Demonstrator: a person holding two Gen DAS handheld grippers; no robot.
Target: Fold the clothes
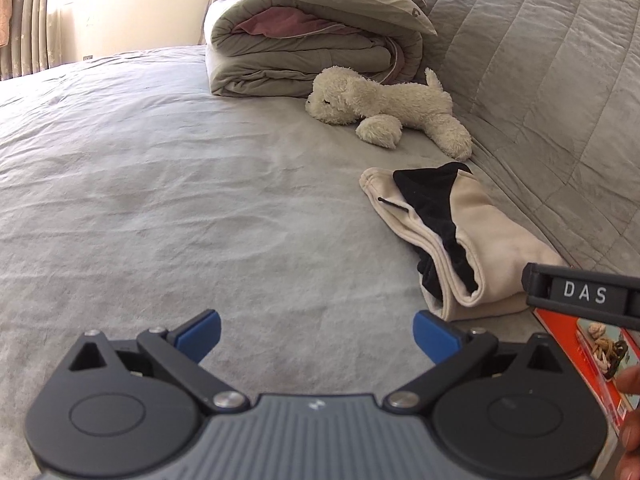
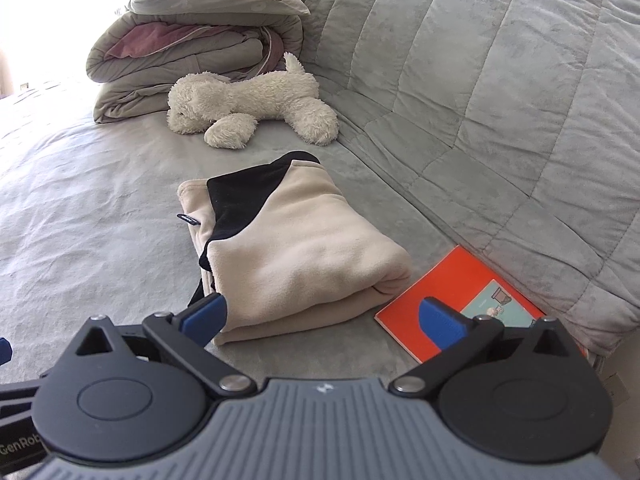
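My left gripper (image 1: 316, 334) is wide apart and holds nothing; it hangs above the bare middle of the bed (image 1: 160, 200), so I judge it has no work at this moment. My right gripper (image 2: 322, 322) is also spread and empty. It points at the near end of the folded garment (image 2: 296, 248), with the left finger just beside the lower corner of the cloth and the right finger over the orange book (image 2: 432, 300). I cannot tell if the finger touches the cloth.

The garment, cream with a black part, lies near the side of the bed where the quilted cover (image 2: 480, 100) rises like a wall. I think it is put there to keep the middle of the bed free for folding. It looks already folded into a thick packet, so the task seems nearly done for this piece.

I count 1 garment, 1 book, just beside the garment on the side of the quilted cover, 1 plush dog (image 2: 248, 108) beyond the garment, 1 rolled duvet (image 2: 180, 52) behind the dog, and at least 1 pillow (image 2: 224, 0) on top of it. I count 2 grippers, each with 2 blue pads.
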